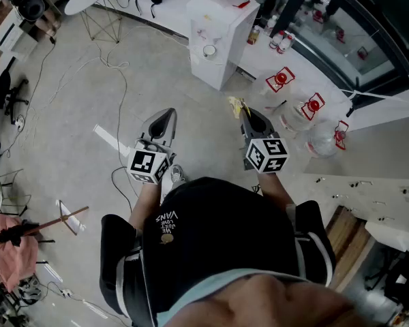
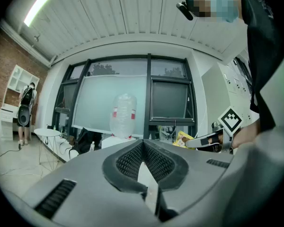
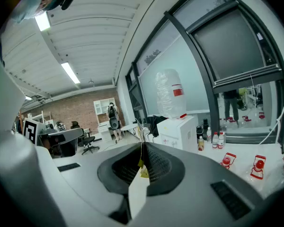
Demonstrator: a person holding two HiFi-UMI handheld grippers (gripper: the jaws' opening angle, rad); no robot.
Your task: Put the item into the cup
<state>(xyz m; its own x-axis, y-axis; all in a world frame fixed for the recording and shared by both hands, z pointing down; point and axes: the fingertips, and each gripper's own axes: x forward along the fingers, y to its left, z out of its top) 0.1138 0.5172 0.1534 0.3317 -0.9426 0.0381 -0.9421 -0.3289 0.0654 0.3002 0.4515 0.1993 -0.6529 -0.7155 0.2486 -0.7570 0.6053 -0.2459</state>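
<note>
Tongs both closed, but only one loaded: the right tongs pinch a thin yellow packet that juts past the tips, its long axis roughly carrying on the line of the jaws. Seen edge-on it is a flat, slightly crumpled sliver. The left tongs grip nothing. What I take for the cup, small, round and white, stands on a white cabinet well ahead of both hands, a shade nearer the right, so that hand should carry forward.
</note>
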